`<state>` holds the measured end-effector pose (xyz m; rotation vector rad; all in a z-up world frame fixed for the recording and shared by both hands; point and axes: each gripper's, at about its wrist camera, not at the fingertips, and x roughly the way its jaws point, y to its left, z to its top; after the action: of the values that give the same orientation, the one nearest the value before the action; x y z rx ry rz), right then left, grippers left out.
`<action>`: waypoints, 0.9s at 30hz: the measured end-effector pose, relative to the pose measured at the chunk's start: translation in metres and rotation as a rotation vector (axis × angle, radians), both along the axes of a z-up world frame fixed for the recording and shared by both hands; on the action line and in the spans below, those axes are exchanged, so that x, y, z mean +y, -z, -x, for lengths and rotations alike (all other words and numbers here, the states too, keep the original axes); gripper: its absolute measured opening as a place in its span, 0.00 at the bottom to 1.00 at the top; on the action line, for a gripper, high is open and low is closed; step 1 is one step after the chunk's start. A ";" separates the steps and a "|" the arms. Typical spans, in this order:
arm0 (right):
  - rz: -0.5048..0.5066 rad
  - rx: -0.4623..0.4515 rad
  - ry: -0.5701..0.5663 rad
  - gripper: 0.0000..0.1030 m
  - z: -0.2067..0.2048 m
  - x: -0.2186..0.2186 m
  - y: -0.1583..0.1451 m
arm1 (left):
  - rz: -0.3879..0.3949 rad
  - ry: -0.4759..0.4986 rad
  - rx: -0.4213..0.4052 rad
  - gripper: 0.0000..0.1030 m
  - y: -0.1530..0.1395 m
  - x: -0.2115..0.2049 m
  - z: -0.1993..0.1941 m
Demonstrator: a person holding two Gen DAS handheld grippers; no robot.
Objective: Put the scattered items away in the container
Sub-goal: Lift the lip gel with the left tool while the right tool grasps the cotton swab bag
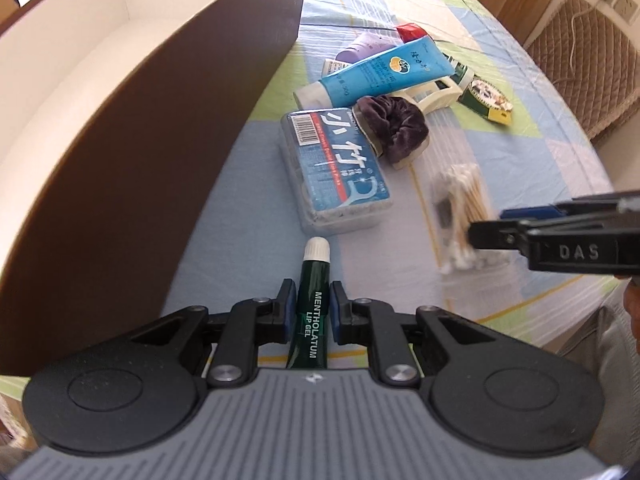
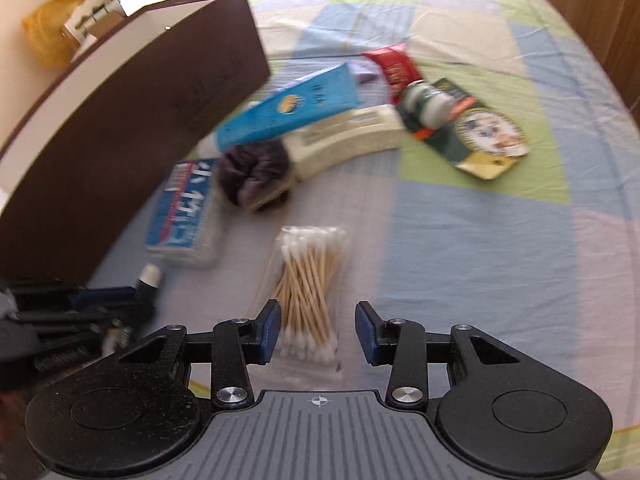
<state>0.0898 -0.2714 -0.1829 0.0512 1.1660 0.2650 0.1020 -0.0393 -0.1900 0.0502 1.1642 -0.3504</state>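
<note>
While the left tool [image 1: 311, 306] stands clamped on the green lip gel tube [image 1: 313, 312], white cap forward, the right tool [image 2: 317, 330] hangs with fingers apart over the bag of cotton swabs [image 2: 308, 280], apparently not touching it. Both sit low above the patchwork bedsheet [image 2: 480, 248]. Beside them stands the brown container [image 1: 160, 120], with the floss-pick box [image 1: 336, 168], purple scrunchie [image 1: 394, 124] and blue tube [image 1: 384, 74] lying just beside it.
</note>
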 end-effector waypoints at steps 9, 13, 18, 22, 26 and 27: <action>-0.013 -0.070 -0.036 0.79 0.002 0.012 -0.004 | 0.003 0.012 -0.004 0.19 0.000 -0.004 -0.002; 0.091 -0.077 -0.098 0.51 0.002 0.026 0.012 | -0.022 0.037 -0.032 0.13 0.001 -0.008 0.000; 0.145 -0.104 -0.143 0.33 0.008 0.029 0.014 | -0.040 0.046 -0.046 0.12 0.001 -0.010 0.002; 0.124 -0.108 -0.116 0.29 0.009 0.021 0.009 | -0.042 0.051 -0.063 0.12 -0.005 -0.010 0.004; 0.065 -0.121 -0.067 0.29 0.013 0.010 -0.005 | -0.025 0.049 -0.093 0.12 -0.018 -0.009 0.005; 0.050 -0.122 -0.055 0.29 0.014 0.007 -0.008 | -0.023 0.050 -0.100 0.12 -0.022 -0.009 0.006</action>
<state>0.0761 -0.2643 -0.1751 -0.0402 1.0536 0.2837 0.0963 -0.0483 -0.1680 0.1161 1.0690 -0.3744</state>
